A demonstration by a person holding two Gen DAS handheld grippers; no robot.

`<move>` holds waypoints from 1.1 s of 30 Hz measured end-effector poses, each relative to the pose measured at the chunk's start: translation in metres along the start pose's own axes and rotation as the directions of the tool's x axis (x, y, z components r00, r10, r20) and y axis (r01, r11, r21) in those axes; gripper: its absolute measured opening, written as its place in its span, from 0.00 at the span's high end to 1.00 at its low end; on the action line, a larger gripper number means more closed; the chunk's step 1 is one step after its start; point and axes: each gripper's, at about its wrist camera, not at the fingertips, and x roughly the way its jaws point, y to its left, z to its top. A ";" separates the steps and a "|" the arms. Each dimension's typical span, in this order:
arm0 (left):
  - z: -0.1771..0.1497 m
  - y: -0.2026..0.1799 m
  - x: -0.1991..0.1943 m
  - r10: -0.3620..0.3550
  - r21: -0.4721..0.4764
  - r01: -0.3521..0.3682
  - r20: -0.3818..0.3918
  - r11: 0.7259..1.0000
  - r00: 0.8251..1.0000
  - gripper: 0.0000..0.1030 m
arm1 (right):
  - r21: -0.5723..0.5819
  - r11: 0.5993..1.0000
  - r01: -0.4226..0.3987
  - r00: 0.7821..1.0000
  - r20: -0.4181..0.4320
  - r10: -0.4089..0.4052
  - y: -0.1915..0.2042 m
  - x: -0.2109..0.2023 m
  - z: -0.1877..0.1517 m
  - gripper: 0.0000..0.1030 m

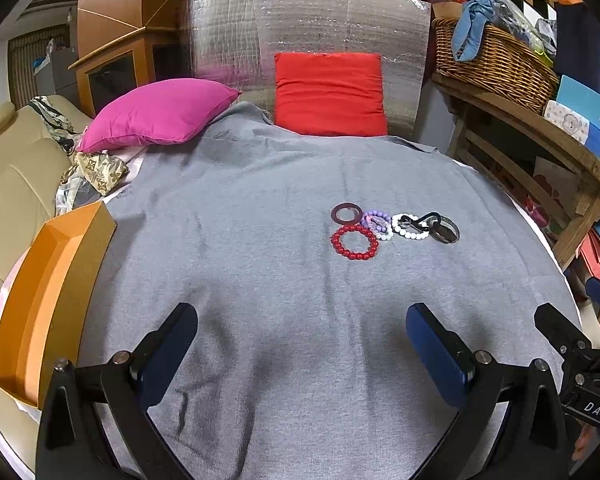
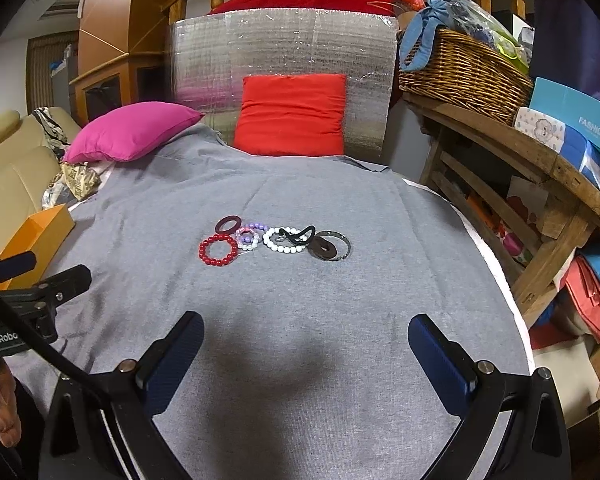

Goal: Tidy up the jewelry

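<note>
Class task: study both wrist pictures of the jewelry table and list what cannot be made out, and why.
1. Inside of the orange box: left view, hidden by its own wall.
2. Basket contents: both views, buried under cloth and plastic.
3. The purple bracelet: bead count, too small.
4. The dark ring near the bangle: touching or apart, unclear.

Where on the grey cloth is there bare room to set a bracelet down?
Bare grey cloth lies between the orange box and the red bead bracelet, and in front of the jewelry toward both tools. It is crowded around the white bead bracelet.
</note>
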 end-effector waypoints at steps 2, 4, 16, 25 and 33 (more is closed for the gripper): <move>0.000 0.001 0.000 0.003 -0.001 -0.003 0.002 1.000 1.000 0.00 | -0.002 1.000 0.000 1.000 0.000 0.000 0.001 0.000 0.000 0.00; 0.000 0.002 0.000 0.001 -0.004 -0.001 0.002 1.000 1.000 0.00 | 0.002 1.000 -0.002 1.000 0.003 0.002 0.000 0.000 0.001 0.00; -0.002 0.005 0.002 0.010 -0.019 -0.010 -0.007 1.000 1.000 0.00 | 0.004 1.000 0.003 1.000 0.007 -0.003 -0.002 -0.002 0.001 0.00; -0.003 0.006 0.003 0.009 -0.017 -0.009 -0.007 1.000 1.000 0.00 | -0.002 1.000 0.003 1.000 0.007 -0.003 0.000 -0.001 0.000 0.00; -0.005 0.006 0.002 0.001 -0.021 -0.001 -0.009 1.000 1.000 0.00 | -0.006 1.000 0.005 1.000 0.007 -0.005 0.000 -0.002 0.001 0.00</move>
